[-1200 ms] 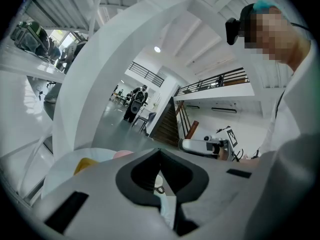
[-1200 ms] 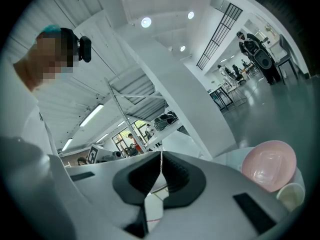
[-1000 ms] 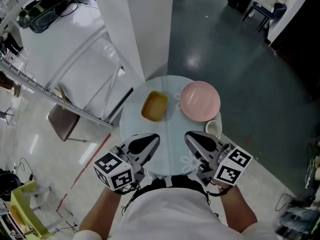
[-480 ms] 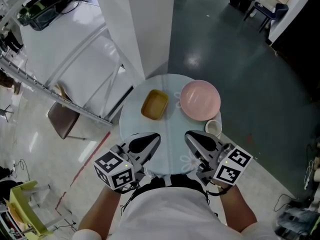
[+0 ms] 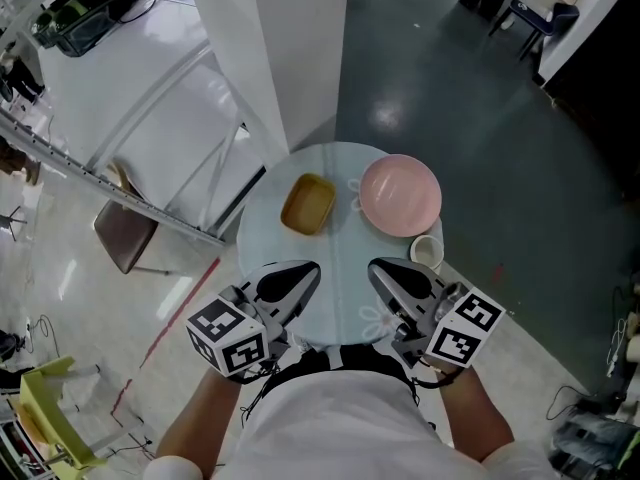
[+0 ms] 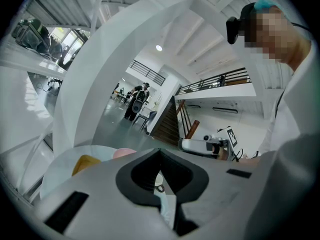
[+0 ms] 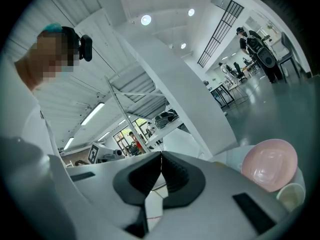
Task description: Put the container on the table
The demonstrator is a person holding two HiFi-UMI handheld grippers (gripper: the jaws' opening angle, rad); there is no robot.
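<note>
Looking down, the head view shows the container (image 5: pixel 308 204) resting on the round table (image 5: pixel 338 248), left of a plate (image 5: pixel 400 195) and a cup (image 5: pixel 427 254). The left gripper (image 5: pixel 312 271) and right gripper (image 5: pixel 376 268) hover at the near edge. Left gripper view: jaws pressed together, empty. Right gripper view: jaws pressed together too, empty.

I see a white top (image 5: pixel 335 423) with black cables (image 5: pixel 300 366) at its far edge. Left gripper (image 5: pixel 310 269), right gripper (image 5: pixel 376 267): pale grey shells, black pads, black-and-white marker cubes (image 5: pixel 228 338) on near ends.
</note>
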